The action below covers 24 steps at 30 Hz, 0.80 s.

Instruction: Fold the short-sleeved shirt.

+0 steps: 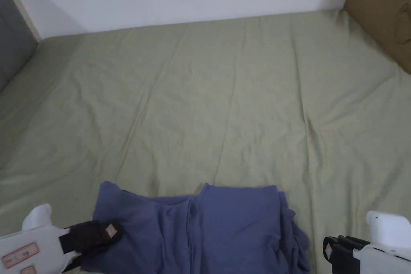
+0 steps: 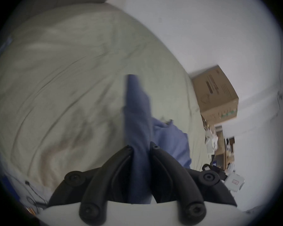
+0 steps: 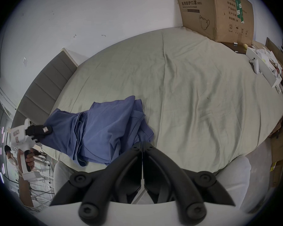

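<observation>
Fingers of the left gripper are clamped on a ridge of blue cloth at the left end of the shirt; in the left gripper view the fabric runs up between both jaws. In the head view this gripper sits at the shirt's left edge, close to the near edge of the bed.

Centre: the shirt lies on the green sheet at the near edge of the bed, roughly midway between its left and right sides. It is already partly folded, with a doubled seam down its middle. Its long axis runs left to right, parallel to the near edge; which end is collar and which is hem cannot be told.

Right: the right gripper has its fingers closed together on nothing, just beside the bunched right end of the shirt. A cardboard box stands at the far right corner.

Recommended procedure, as a judgement: keep the left grip firm, open the right fingers and take the loose right end, then carry one end over the other with both edges aligned, smoothing the bunched layers before release
</observation>
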Each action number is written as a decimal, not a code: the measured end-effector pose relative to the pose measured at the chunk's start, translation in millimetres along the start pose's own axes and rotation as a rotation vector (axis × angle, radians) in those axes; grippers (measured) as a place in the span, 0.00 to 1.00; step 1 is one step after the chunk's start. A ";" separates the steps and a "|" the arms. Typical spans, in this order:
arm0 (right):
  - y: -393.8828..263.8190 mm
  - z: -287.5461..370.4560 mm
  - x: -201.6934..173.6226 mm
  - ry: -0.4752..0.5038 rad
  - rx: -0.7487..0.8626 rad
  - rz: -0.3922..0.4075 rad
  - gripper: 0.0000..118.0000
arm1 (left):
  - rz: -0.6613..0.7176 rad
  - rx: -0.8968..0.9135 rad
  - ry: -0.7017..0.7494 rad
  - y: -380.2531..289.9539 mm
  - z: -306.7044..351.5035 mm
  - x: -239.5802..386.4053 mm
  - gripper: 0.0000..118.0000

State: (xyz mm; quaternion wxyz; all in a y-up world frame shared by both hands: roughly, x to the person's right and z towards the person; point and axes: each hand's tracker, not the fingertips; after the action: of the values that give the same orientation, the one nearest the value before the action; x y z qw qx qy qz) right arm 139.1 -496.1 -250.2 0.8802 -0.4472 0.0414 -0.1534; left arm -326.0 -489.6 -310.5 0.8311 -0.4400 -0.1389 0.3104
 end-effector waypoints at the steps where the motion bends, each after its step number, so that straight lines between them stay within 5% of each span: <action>1: 0.1 1.2 1.8 0.000 0.006 -0.007 0.00 | -0.028 -0.009 -0.028 2.4 -3.2 14.7 0.10; 10: -3.9 12.8 31.4 -0.020 0.026 -0.050 0.00 | -0.423 -0.291 -0.233 -43.8 -121.8 166.4 0.10; 14: -8.8 15.7 51.4 -0.059 0.015 -0.104 0.00 | -0.641 -0.496 -0.164 -88.7 -181.8 190.9 0.11; 18: -14.3 24.1 62.9 -0.094 0.016 -0.101 0.01 | -0.553 -0.513 -0.073 -95.4 -195.3 178.4 0.70; 21: -17.4 26.5 69.3 -0.112 0.009 -0.101 0.00 | -0.367 -0.439 -0.196 -76.2 -171.2 168.9 0.88; 24: -19.1 22.2 73.9 -0.116 -0.003 -0.108 0.01 | -0.263 -0.362 -0.157 -53.3 -149.8 161.5 0.94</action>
State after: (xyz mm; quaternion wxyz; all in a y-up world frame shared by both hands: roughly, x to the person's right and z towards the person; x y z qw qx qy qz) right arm 209.5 -512.2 -217.0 0.8710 -0.4582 -0.0335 -0.1743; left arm -105.4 -505.6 -359.8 0.7587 -0.5346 -0.3124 0.2026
